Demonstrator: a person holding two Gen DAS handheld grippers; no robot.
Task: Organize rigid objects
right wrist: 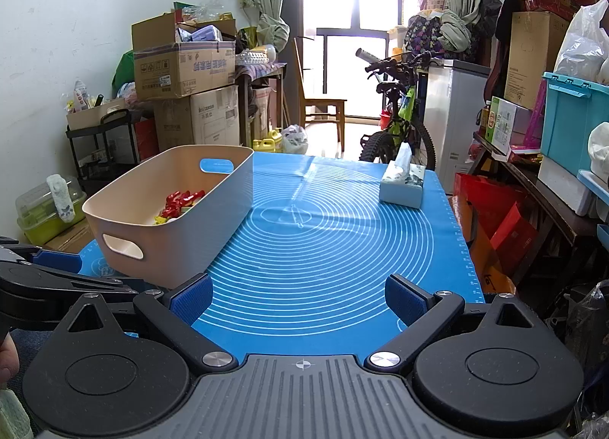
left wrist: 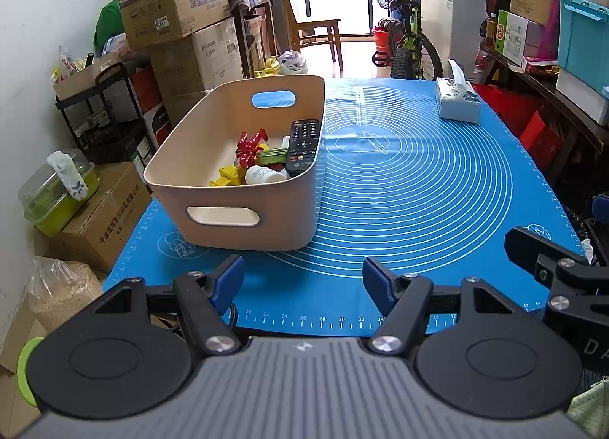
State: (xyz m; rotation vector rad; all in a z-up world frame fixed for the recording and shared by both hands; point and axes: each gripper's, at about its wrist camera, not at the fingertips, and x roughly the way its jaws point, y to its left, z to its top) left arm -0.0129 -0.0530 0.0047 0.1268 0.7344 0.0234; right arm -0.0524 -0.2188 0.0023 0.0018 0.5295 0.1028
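A beige plastic bin (left wrist: 228,210) stands on the left of the blue mat (left wrist: 418,180). Inside it lie a black remote (left wrist: 302,146), a red toy figure (left wrist: 249,148), a yellow toy (left wrist: 228,176), a white bottle (left wrist: 262,175) and a green tin (left wrist: 271,154). My left gripper (left wrist: 303,281) is open and empty, over the mat's near edge, just in front of the bin. My right gripper (right wrist: 298,300) is open and empty, to the right of the bin (right wrist: 167,218), where the red toy (right wrist: 180,201) shows. The right gripper also shows at the left wrist view's right edge (left wrist: 559,268).
A tissue box (left wrist: 456,98) stands at the mat's far right corner, also in the right wrist view (right wrist: 402,188). Cardboard boxes (left wrist: 171,9) and a black cart (left wrist: 102,104) crowd the left; a bicycle (left wrist: 407,39) stands beyond; shelves with a teal crate (right wrist: 574,123) line the right.
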